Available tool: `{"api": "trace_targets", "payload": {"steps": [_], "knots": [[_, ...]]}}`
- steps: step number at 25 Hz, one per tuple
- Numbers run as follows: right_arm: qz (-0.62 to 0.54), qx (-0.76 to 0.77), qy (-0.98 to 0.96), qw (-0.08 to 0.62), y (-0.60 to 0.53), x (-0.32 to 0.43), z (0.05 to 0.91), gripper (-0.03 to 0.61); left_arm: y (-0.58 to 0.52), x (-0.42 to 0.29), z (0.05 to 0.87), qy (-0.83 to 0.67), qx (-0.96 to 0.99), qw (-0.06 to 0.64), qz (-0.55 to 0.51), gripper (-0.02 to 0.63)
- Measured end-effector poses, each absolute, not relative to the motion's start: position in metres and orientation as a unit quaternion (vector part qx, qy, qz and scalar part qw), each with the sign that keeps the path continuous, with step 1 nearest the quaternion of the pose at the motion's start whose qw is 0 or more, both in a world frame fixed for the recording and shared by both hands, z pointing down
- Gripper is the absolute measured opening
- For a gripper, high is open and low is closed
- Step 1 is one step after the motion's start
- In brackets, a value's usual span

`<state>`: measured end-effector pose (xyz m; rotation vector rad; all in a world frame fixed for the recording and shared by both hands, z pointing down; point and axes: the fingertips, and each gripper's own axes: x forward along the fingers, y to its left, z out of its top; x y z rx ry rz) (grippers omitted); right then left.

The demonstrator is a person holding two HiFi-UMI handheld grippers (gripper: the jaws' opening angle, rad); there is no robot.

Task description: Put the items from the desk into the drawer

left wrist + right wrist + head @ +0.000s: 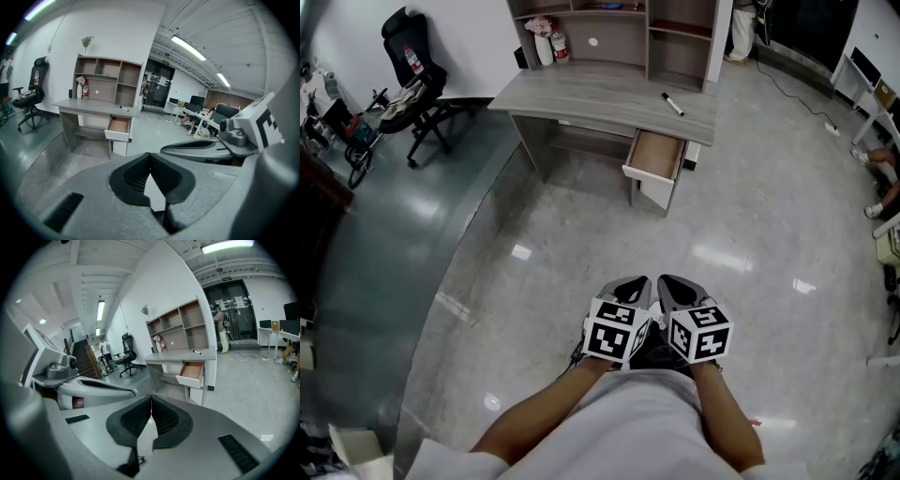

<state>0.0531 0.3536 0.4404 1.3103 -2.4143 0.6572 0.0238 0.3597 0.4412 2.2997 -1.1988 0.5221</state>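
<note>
A grey desk point(581, 94) with a shelf unit stands across the room. A black marker point(673, 104) lies on its right part; it also shows in the left gripper view point(123, 108) and the right gripper view point(197, 352). Below it a drawer point(656, 155) stands pulled out, its wooden inside bare point(118, 125) point(191, 370). My left gripper point(630, 292) and right gripper point(677, 291) hang side by side close to my body, far from the desk. Both are shut with nothing between their pads point(151, 159) point(151, 401).
A vase of pink flowers point(541, 37) and a red can point(559, 44) stand at the desk's back left. A black office chair point(414, 89) sits at the left. Polished floor point(609, 234) stretches between me and the desk. A seated person's legs point(883, 183) show at the right.
</note>
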Motion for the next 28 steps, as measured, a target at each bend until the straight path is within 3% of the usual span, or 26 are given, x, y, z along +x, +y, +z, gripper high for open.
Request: {"api": "trace_targets", "payload": {"steps": [28], "knots": [[0.277,0.424,-0.848,0.156,0.159,0.092,0.46,0.002,0.16,0.064,0.456,-0.451,0.82,0.261,0.236,0.003]]}}
